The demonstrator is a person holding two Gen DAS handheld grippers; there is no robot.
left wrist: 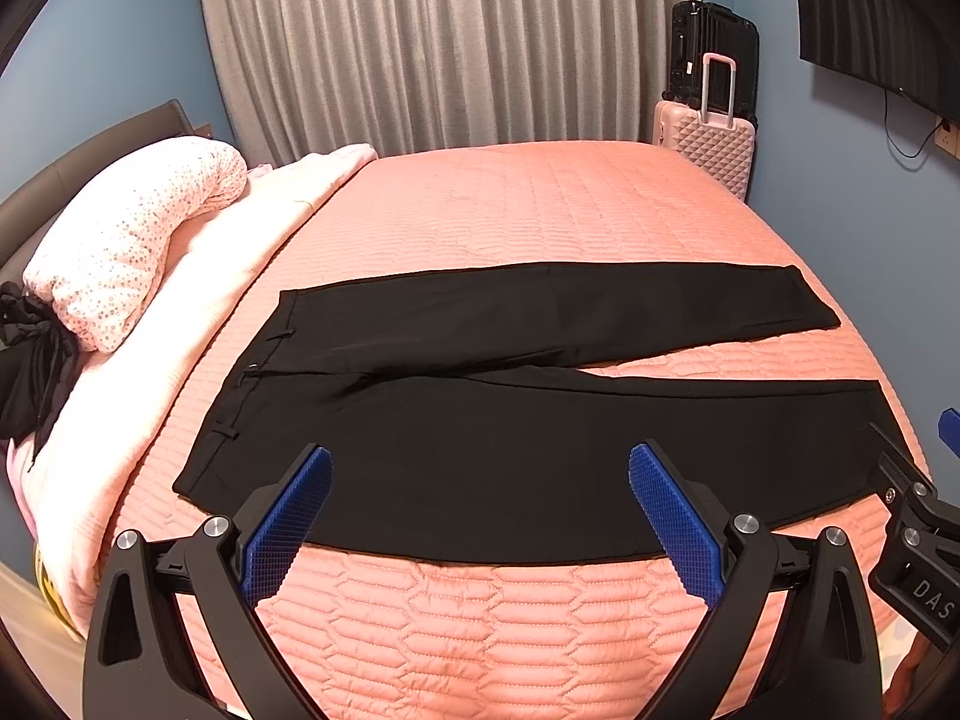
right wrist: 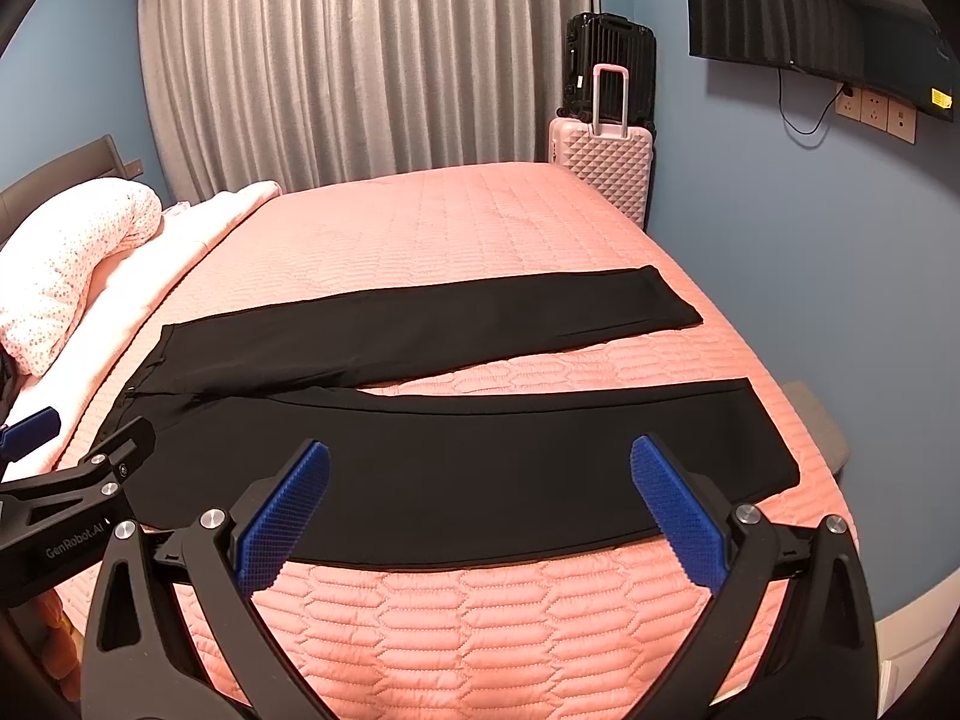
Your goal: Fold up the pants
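Black pants (left wrist: 480, 420) lie flat on the pink quilted bed (left wrist: 480, 630), waistband at the left, both legs spread apart toward the right. They also show in the right wrist view (right wrist: 456, 456). My left gripper (left wrist: 480, 462) is open and empty, hovering over the near leg's front edge. My right gripper (right wrist: 480, 456) is open and empty, over the near leg further toward the cuff. The right gripper's body shows at the left view's right edge (left wrist: 912, 516); the left gripper's body shows at the right view's left edge (right wrist: 78, 480).
A rolled white dotted duvet (left wrist: 132, 240) and a pale blanket (left wrist: 240, 252) lie at the bed's left. A dark garment (left wrist: 30, 360) sits beside them. A pink suitcase (left wrist: 708, 138) and a black suitcase (left wrist: 714, 42) stand by grey curtains (left wrist: 444, 42). A TV (right wrist: 828, 24) hangs on the right wall.
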